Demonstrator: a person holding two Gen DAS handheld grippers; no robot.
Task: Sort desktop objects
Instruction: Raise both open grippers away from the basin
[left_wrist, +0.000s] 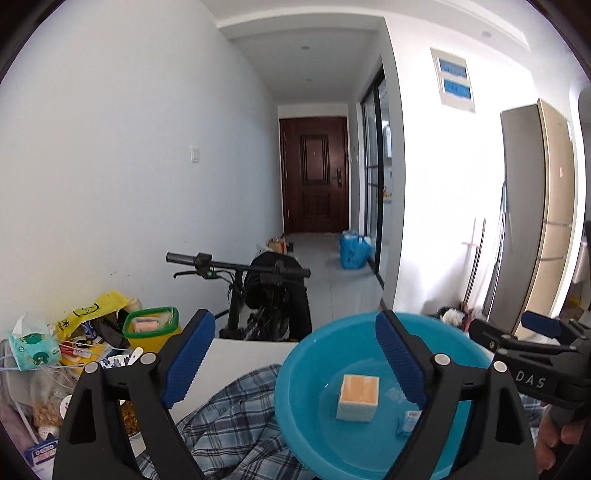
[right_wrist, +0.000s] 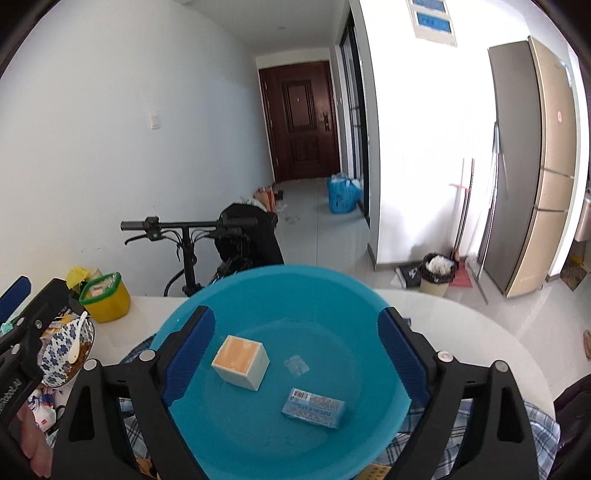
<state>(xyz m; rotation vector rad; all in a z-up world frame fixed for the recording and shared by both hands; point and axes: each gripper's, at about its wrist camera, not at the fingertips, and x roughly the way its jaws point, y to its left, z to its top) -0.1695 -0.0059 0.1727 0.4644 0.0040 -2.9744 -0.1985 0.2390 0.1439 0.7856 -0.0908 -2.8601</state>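
1. The blue basin sits on a plaid cloth on the white table, and serves as the landmark here. It looks like the collecting place for the sorting.
2. Inside the basin lie a cream box with an orange top, left of centre, and a small blue packet, nearer the front rim. Both are loose, touching no pads.
3. The right gripper hangs above the basin, its tongs apart with nothing between them. The left gripper hovers over the basin's left rim, likewise spread and empty.
4. Left of the basin the unsorted heap waits: a yellow tub with a green lid, a patterned bowl with a spoon, a tissue pack and assorted wrappers.
5. Right of the basin the table is bare to its curved edge, giving free room. The crowded left side, I judge, calls for a careful reach.
6. Beyond the basin's far rim a scooter handlebar stands past the table edge.
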